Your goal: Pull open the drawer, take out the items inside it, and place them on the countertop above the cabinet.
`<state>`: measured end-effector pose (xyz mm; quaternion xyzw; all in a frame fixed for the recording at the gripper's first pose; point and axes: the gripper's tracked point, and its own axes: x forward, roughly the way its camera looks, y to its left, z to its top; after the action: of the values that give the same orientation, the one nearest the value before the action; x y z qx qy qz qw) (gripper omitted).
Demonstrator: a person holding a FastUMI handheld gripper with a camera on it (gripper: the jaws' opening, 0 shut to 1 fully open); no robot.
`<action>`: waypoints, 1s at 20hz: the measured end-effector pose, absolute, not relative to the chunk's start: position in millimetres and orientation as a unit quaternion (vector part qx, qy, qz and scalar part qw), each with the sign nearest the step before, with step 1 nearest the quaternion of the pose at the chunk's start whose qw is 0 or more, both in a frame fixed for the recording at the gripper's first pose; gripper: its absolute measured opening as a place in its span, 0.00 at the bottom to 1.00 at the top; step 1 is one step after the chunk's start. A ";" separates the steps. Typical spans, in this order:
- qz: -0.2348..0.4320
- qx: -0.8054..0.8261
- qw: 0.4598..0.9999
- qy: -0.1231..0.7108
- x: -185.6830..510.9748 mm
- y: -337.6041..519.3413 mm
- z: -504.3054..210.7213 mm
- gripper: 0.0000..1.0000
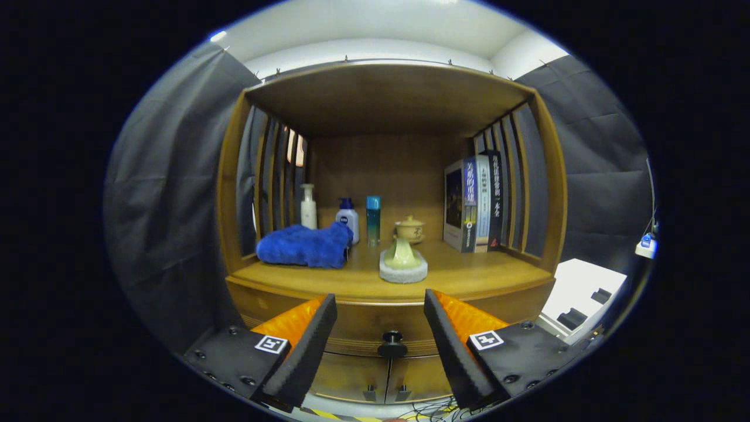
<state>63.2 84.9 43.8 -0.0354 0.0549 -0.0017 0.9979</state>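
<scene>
Between the wide-spread jaws of the gripper, the drawer is sitting closed, its black knob just ahead. The worktop above is already carrying a blue towel and bottles. Closing off-centre is risking a slip off the small knob.

Gripper camera – close, facing cabinet front.

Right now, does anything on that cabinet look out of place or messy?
Only the blue towel, lying crumpled on the countertop rather than folded. The bottles and books stand upright. The drawer looks closed, its knob between the open gripper fingers.
</scene>
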 end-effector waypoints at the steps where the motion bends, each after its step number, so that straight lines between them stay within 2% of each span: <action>1: 0.003 -0.032 0.998 0.046 49.9 85.9 60.5 0.97; 10: 0.012 -0.045 0.998 0.031 -51.0 64.2 132.1 0.97; 16: 0.037 -0.018 0.999 0.014 -80.4 75.1 154.1 0.97; 20: 0.024 -0.033 0.999 -0.001 -96.9 63.8 152.9 0.97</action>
<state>-96.9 63.8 152.9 -0.0327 -0.0007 0.0238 0.9992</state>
